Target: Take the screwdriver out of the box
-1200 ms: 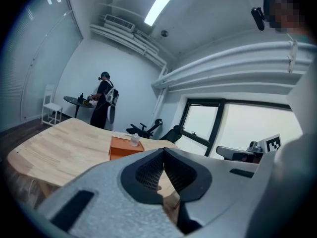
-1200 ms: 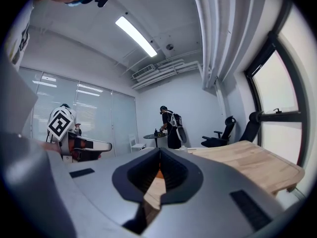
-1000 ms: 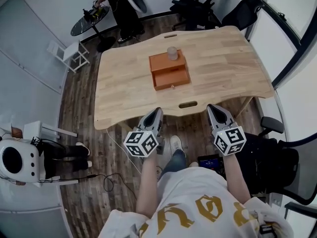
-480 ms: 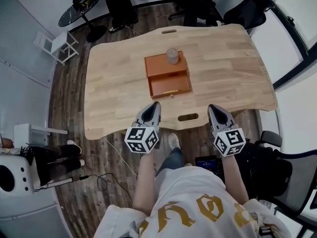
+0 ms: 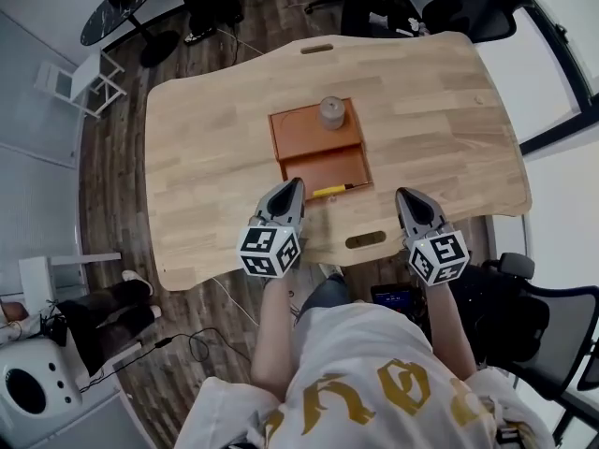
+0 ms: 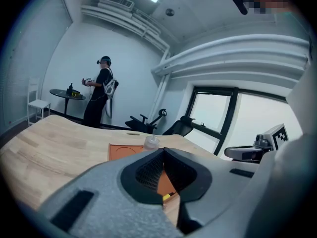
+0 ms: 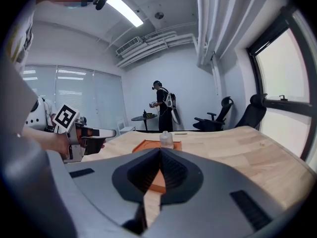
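The head view shows the whole yellow-handled screwdriver [image 5: 333,191], lying along the front of the flat orange box's [image 5: 314,134] open compartment on the light wooden counter [image 5: 206,157]. The left gripper view catches only its yellow end. The left hand-held gripper [image 5: 297,183] and the right hand-held gripper [image 5: 403,195] are both closed and empty, short of the box.

Light wood counter [image 5: 215,157] with wavy edges, near slot [image 5: 365,240] and far slot [image 5: 316,49] cut through. Orange box [image 5: 314,131] sits mid-counter, its drawer [image 5: 328,171] open toward the near edge.
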Demonstrator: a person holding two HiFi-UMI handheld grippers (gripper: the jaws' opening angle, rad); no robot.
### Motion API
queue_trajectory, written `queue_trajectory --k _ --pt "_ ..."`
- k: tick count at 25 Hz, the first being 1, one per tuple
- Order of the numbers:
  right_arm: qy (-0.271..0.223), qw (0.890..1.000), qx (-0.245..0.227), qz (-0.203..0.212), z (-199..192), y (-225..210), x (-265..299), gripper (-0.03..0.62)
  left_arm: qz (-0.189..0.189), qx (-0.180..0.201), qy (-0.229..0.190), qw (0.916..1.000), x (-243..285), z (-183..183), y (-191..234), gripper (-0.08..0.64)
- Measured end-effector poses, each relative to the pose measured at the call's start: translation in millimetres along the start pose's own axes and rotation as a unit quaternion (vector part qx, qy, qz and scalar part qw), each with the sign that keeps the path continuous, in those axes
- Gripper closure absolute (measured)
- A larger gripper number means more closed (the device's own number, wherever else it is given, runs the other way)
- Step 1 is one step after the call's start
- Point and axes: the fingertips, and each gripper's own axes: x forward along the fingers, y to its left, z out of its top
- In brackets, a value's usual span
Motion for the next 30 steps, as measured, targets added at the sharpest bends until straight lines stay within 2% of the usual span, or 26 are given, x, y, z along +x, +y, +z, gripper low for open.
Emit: queue_trajectory --k 11,18,30 --pt "0.004 1.0 0.014 -0.008 6.9 -3.1 23.0 0.581 -0.031 0.001 0.026 0.9992 28.5 -6.1 14.3 0.551" --pt "-0.005 1.0 0.014 -0.002 10.9 -7.7 35.7 0.581 -0.051 0.022 0.036 0.9978 41.2 -2.1 10.5 0.551" --pt "0.005 1.0 0.023 0.007 7.7 -34.6 70.8 0.58 -0.057 0.026 0.05 0.9968 79.0 -1.5 16.2 0.551"
